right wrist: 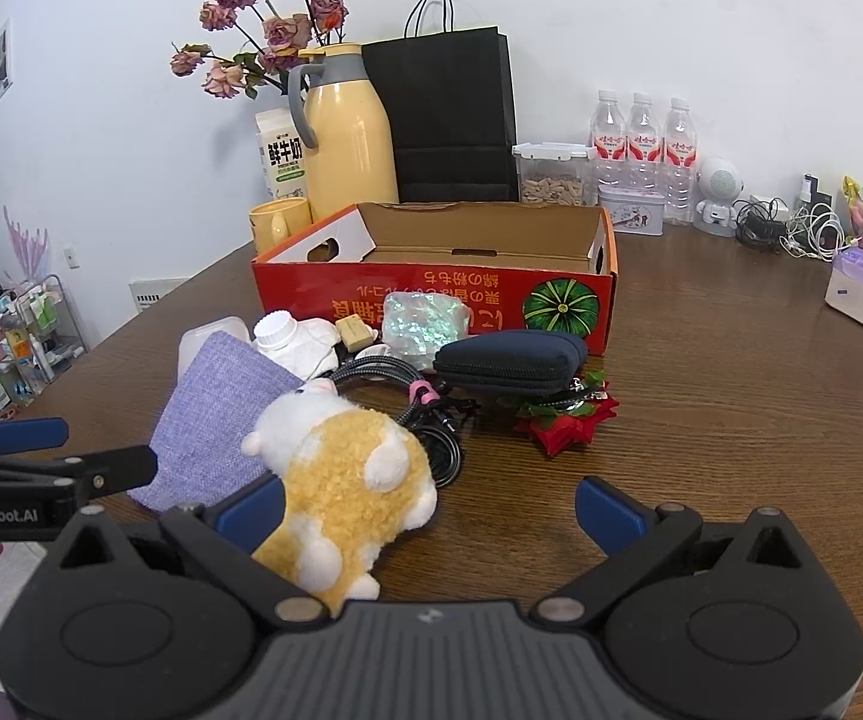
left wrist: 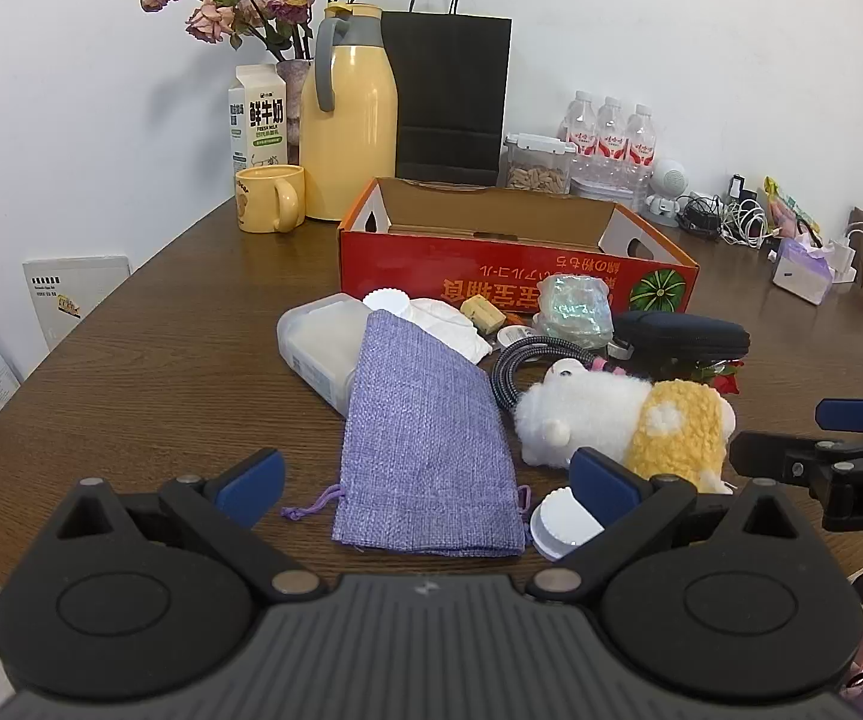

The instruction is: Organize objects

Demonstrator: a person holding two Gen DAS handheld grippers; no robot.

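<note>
Both grippers, left gripper and right gripper, gape wide, holding nothing; the fluffy yellow-and-white plush hamster might drag the near purple woven pouch.

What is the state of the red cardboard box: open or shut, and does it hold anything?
Open and apparently empty. The red cardboard box has no lid over its top, and the right wrist view shows only bare cardboard inside; its near floor is hidden.
</note>
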